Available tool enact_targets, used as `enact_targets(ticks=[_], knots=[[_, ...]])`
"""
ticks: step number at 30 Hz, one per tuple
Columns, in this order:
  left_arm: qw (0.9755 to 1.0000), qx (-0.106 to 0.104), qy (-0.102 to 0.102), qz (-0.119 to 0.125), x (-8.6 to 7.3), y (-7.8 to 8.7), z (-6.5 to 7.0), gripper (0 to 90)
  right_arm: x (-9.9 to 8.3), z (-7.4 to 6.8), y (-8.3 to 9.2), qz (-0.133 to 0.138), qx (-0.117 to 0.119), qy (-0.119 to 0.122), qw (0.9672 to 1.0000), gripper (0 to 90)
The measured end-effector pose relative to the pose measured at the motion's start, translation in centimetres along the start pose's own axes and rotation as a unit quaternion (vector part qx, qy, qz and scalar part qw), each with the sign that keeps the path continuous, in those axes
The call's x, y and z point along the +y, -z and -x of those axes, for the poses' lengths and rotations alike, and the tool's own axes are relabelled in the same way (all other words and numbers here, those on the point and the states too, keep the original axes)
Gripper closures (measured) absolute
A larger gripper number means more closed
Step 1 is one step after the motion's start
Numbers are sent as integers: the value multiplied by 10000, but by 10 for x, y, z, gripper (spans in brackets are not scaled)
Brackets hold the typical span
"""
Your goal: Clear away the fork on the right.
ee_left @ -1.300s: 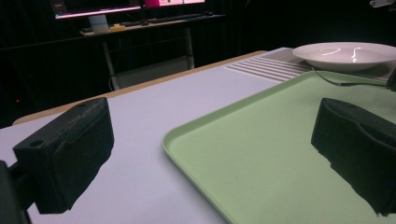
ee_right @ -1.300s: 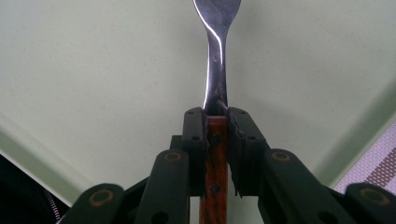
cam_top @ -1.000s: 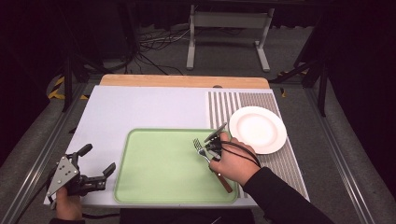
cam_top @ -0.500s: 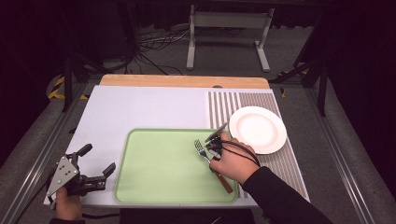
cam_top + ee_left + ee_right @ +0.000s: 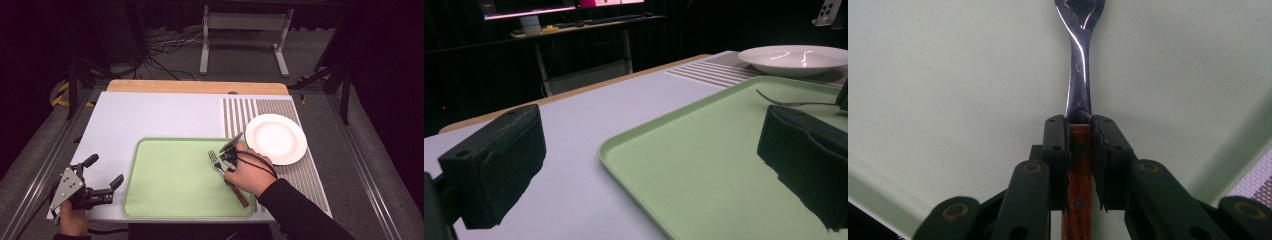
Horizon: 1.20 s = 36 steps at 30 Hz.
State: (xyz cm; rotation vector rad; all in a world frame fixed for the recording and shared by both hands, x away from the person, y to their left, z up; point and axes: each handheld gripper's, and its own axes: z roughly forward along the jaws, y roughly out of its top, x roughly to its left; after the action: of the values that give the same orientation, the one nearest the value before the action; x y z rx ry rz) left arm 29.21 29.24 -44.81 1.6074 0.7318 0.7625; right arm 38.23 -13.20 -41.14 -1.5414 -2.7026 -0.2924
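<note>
My right claw [image 5: 1079, 145], clamped on the fork [image 5: 1078, 75], has barely shifted over the green tray [image 5: 170, 180]; my left claw [image 5: 102, 177] stays open, idle.

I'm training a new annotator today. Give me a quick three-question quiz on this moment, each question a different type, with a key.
1. True or false: the right tool is shut on the fork by its wooden handle.
2. Multiple choice: where does the white plate sit? A) on the green tray B) on the striped mat, right of the tray C) in the left tool
3. Fill in: the left tool's jaws are ____, holding nothing.

Key:
1. True; the jaws clamp the handle just below the metal neck.
2. B
3. open
</note>
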Motion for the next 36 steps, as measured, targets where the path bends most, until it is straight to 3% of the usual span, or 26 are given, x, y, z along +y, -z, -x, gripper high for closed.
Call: enact_targets(ticks=[16,20,25,28,30,31,36], knots=[[10000,6,3,1,0,0,0,0,0,1,4,159,43,84,9998,717],[10000,7,1,4,0,0,0,0,0,0,8,303,75,188,9993,667],[10000,9,-2,-2,0,0,0,0,1,0,12,684,128,349,9970,578],[10000,6,-2,1,0,0,0,0,4,2,12,1133,192,847,9898,500],[10000,6,2,7,0,0,0,0,5,3,11,1345,249,1086,9846,496],[10000,7,-3,-1,0,0,0,0,6,4,11,1436,280,1171,9823,522],[10000,7,-3,6,0,0,0,0,7,7,8,1685,420,1569,9722,838]])
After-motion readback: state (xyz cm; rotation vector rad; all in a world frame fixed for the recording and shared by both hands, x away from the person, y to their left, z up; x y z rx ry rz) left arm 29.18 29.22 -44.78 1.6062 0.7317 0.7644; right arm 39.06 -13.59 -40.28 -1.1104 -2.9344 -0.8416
